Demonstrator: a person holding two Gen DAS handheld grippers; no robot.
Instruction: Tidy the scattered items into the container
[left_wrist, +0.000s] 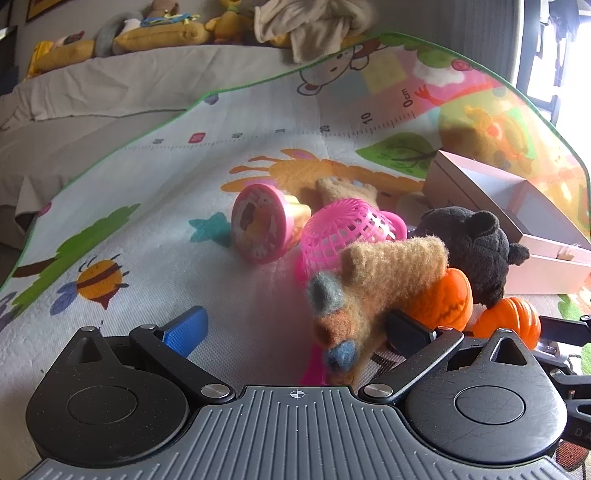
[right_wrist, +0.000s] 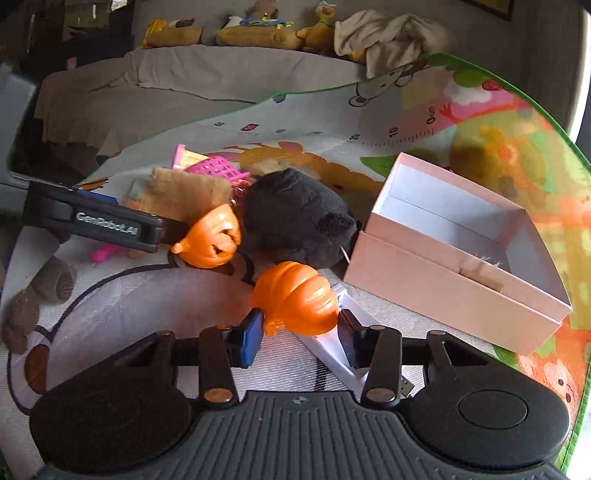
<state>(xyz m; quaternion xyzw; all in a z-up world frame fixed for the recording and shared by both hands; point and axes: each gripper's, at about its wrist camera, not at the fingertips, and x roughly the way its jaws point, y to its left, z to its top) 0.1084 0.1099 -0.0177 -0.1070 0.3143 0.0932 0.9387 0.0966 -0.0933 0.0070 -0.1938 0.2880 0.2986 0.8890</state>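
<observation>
The right gripper is clenched on a small orange plastic pumpkin: its two pads press the pumpkin from both sides, and the pumpkin sits just in front of them, over a white flat plastic piece that lies on the colourful cartoon play mat. The open pink cardboard box, the container, stands just beside this pumpkin toward the mat's green-trimmed right edge; its white inside shows nothing in the part that is visible.

A second orange plastic pumpkin with a carved face lies further in, touching a black plush toy that rests against the box's near corner. In the right wrist view the left gripper's black body reaches this second pumpkin from the left.

The left gripper is released, with the jaws standing wide. A tan felt toy animal with grey-blue patches lies between them, close against the right finger; the blue-padded left finger is well apart from it. I cannot tell if the right finger really touches it.

Behind the felt toy a pink plastic mesh basket lies tipped over, and a pink round toy with a picture on its face lies on its side just beside the basket, toward the mat's middle.
</observation>
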